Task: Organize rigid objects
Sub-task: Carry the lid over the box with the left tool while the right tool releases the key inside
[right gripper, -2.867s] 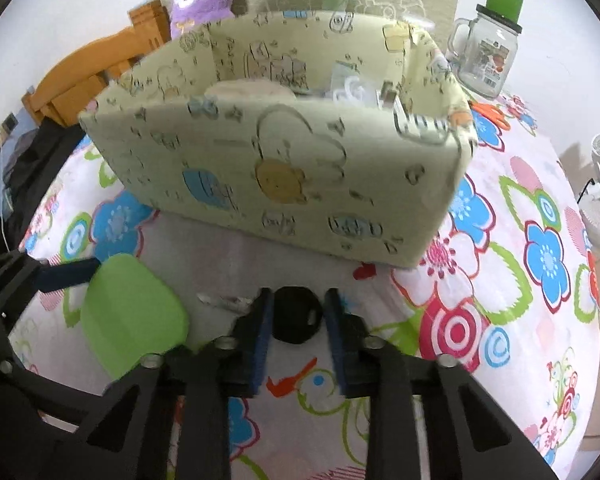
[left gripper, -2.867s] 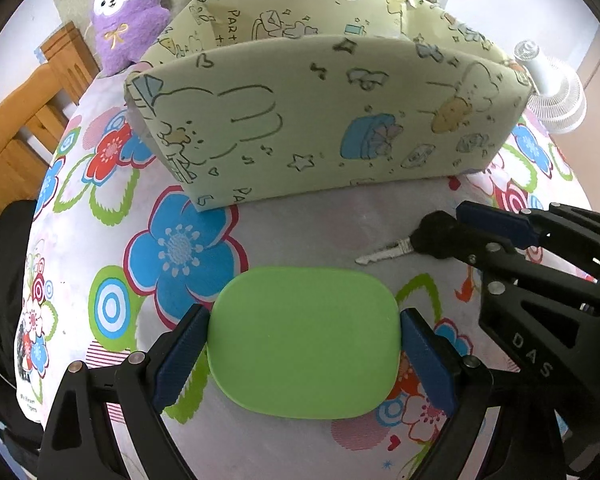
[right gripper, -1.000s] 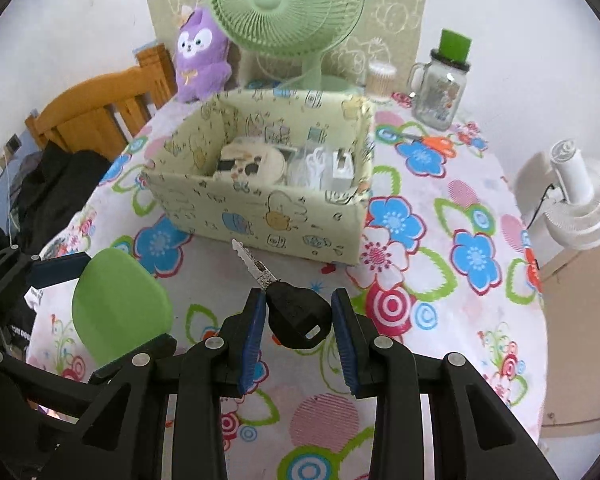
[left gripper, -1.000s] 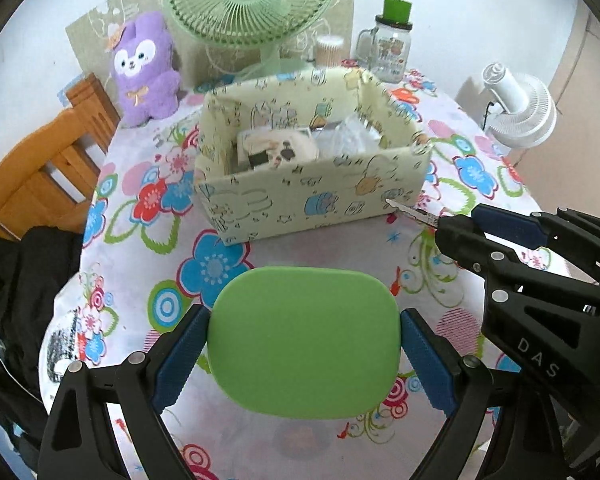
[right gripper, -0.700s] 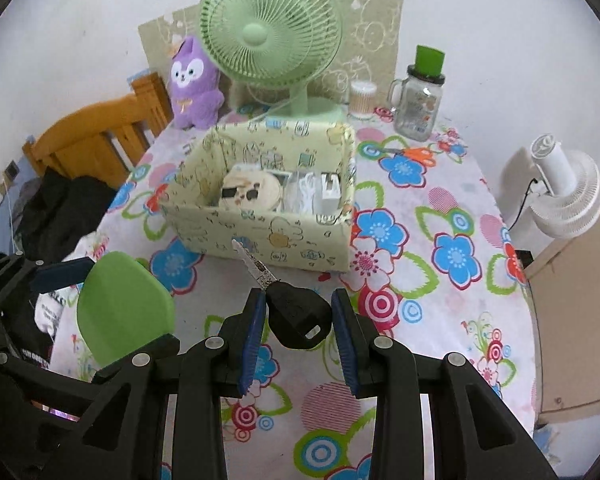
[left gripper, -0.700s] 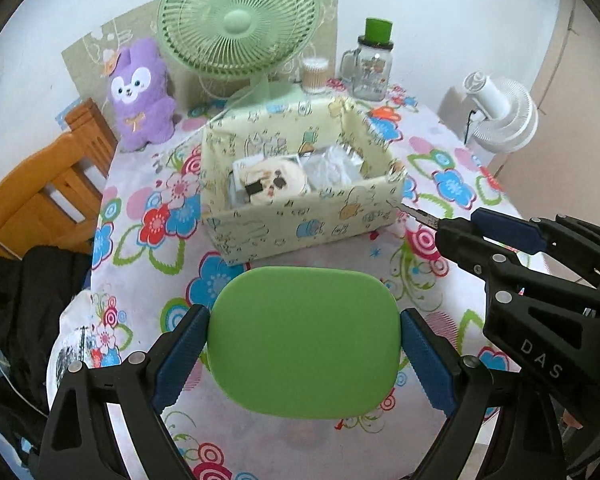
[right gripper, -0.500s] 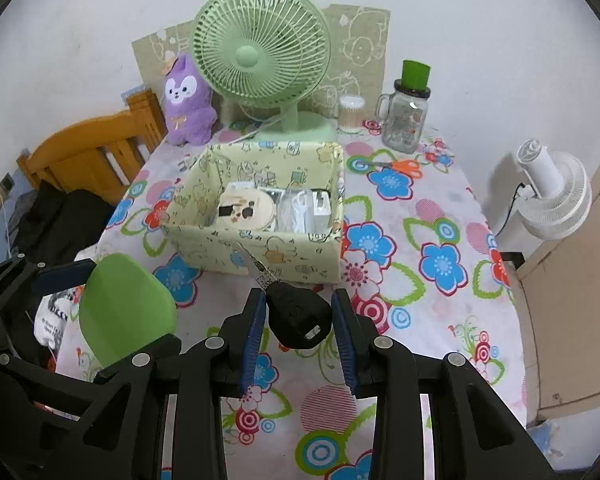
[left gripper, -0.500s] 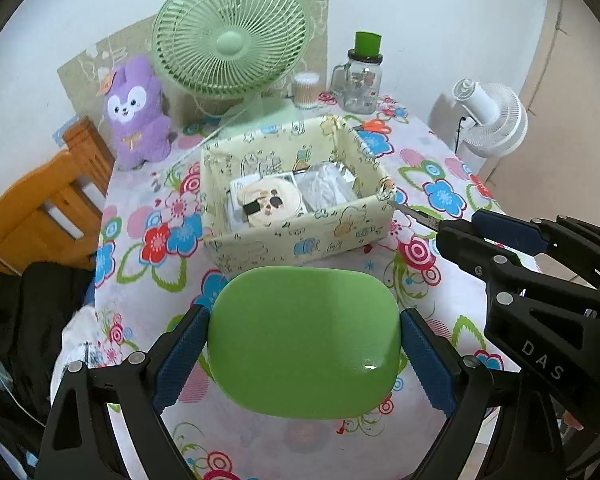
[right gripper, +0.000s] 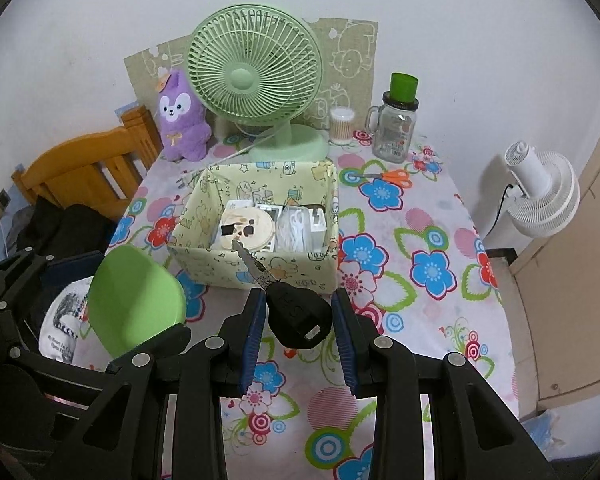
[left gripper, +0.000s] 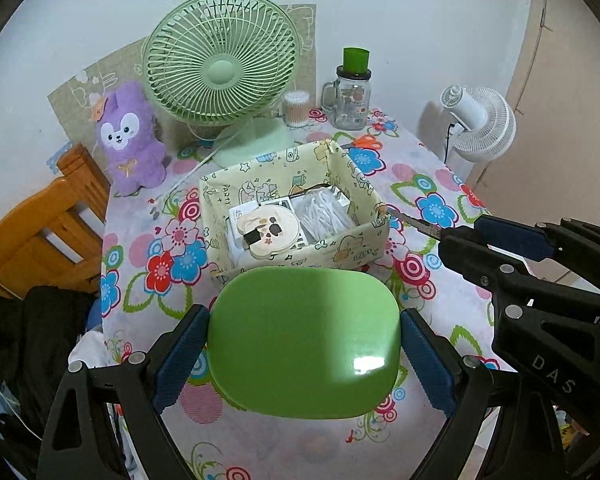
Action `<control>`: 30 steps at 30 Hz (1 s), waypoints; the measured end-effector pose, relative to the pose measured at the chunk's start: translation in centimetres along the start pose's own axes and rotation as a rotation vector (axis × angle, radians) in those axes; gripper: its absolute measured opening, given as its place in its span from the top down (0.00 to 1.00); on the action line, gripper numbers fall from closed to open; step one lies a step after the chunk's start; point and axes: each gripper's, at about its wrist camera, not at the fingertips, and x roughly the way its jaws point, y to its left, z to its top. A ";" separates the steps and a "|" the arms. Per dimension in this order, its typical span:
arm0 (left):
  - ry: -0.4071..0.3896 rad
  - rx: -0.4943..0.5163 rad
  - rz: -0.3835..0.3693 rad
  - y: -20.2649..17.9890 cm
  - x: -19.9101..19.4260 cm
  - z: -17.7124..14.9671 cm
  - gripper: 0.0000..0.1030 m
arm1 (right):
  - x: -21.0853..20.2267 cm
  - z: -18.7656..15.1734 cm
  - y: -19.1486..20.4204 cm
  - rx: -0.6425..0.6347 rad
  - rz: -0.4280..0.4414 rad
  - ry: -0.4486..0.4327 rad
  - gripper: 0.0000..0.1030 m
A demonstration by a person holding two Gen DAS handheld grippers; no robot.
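My left claw (left gripper: 304, 344) is clamped on a green rounded plate (left gripper: 304, 340), its blue pads pressed against the plate's two short sides. The plate is held flat, raised above the near part of the bench (left gripper: 140, 248), which wears a flowered cloth.

My right claw (right gripper: 298, 316) grips a black-headed key (right gripper: 296, 314) between its blue pads, the metal blade pointing forward and to the left, toward the box. The key is also in the air, over the near middle of the bench. From the left wrist camera the right claw (left gripper: 460, 236) shows at the right side with the blade tip poking out just beside the box's near right corner.

The patterned fabric box (right gripper: 256, 272) stands near the middle of the bench, open at the top. Inside it lie a round cream disc with dark patches (right gripper: 246, 230) on the left, a bundle of white cable (right gripper: 294, 232) and a white plug (right gripper: 318, 226) on the right, with flat white pieces beneath.

Along the far edge of the bench stand a purple plush toy (right gripper: 182, 120) at the left, a green desk fan (right gripper: 256, 72) in the middle, a small tub of cotton swabs (right gripper: 341, 124) and a glass jar with a green lid (right gripper: 398, 120) to the right. Orange-handled scissors (right gripper: 392, 176) lie just in front of the jar. A white fan (right gripper: 544, 196) stands beyond the right edge, and a wooden chair (right gripper: 84, 168) beyond the left edge.
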 end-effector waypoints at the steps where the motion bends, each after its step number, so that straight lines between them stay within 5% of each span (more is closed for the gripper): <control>1: 0.000 -0.001 0.000 0.0 0.1 0.1 0.08 | 0.1 0.2 0.0 -0.003 -0.003 0.001 0.65; 30: 0.081 -0.124 0.056 2.9 10.3 7.9 0.08 | 12.6 10.1 -2.5 -0.138 0.115 0.102 0.65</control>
